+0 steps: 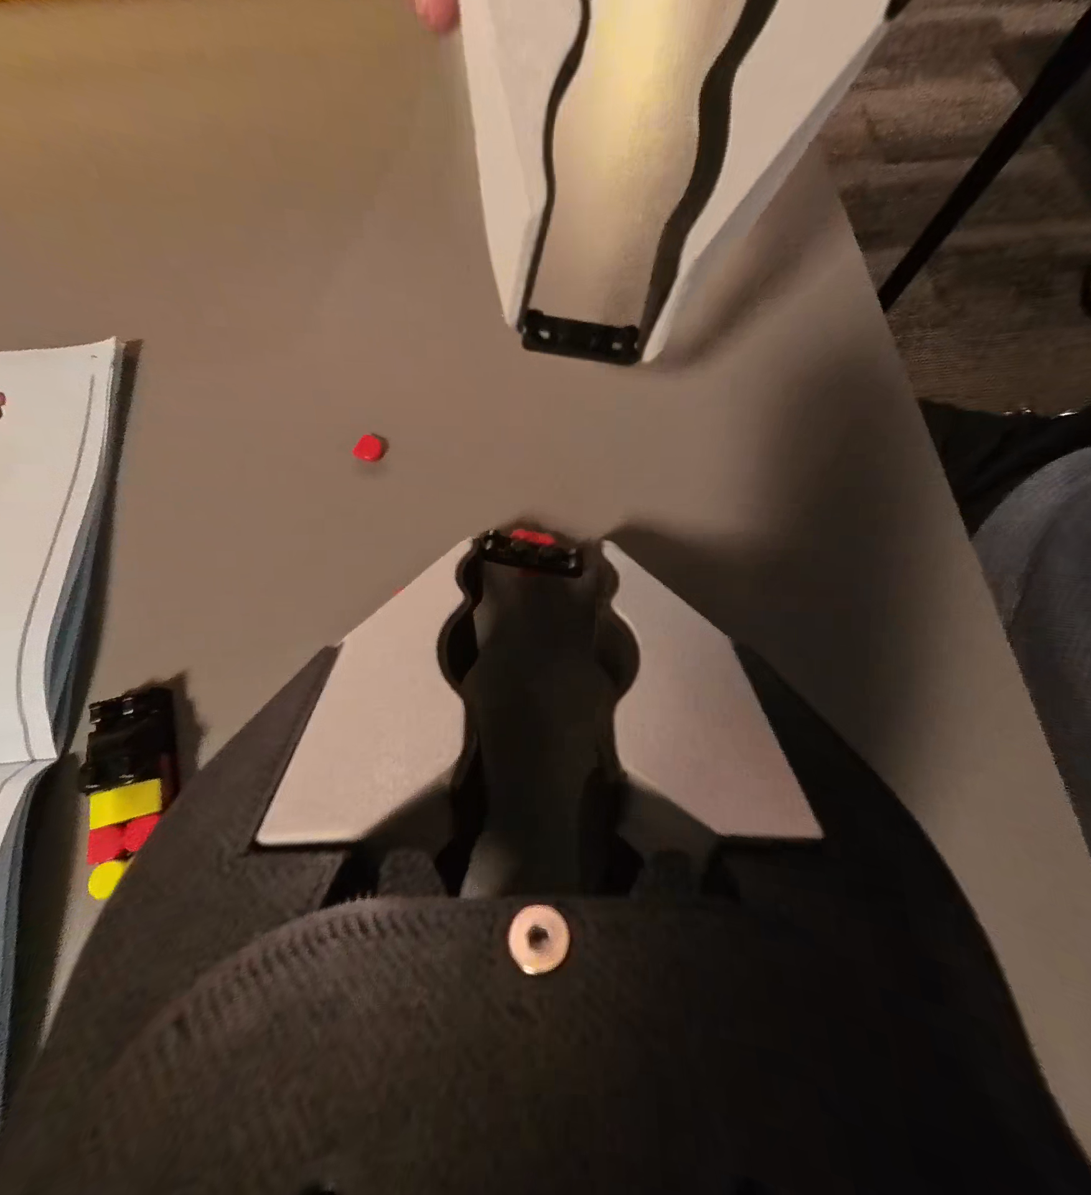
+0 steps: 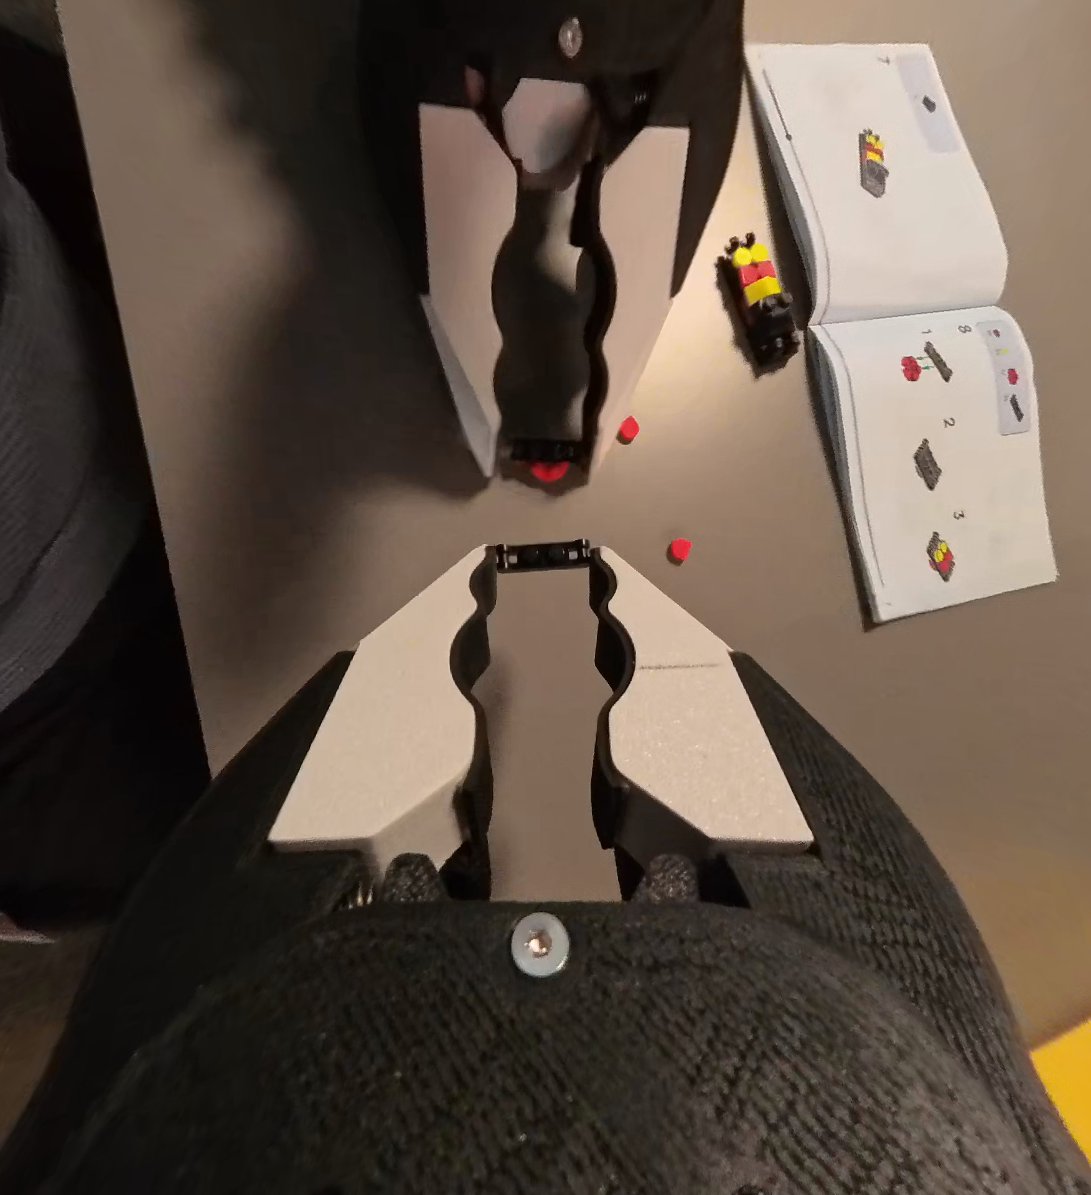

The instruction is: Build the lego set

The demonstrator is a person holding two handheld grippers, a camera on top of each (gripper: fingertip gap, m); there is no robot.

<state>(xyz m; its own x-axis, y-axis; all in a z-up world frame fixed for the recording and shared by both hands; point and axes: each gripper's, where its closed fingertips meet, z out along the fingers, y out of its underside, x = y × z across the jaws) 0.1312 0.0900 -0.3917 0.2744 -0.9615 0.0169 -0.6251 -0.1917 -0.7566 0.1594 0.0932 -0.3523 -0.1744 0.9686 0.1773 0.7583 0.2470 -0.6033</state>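
Between the facing tips, bare matte surface. Right tongs pinch a studded black plate; left tongs pinch a black plate with a red piece. Two loose red studs lie right, near the half-built model and open booklet.

Matt table; glossy plastic bricks; paper booklet.

The open instruction booklet bears printed step numerals beside its pictured builds; no other writing is legible.
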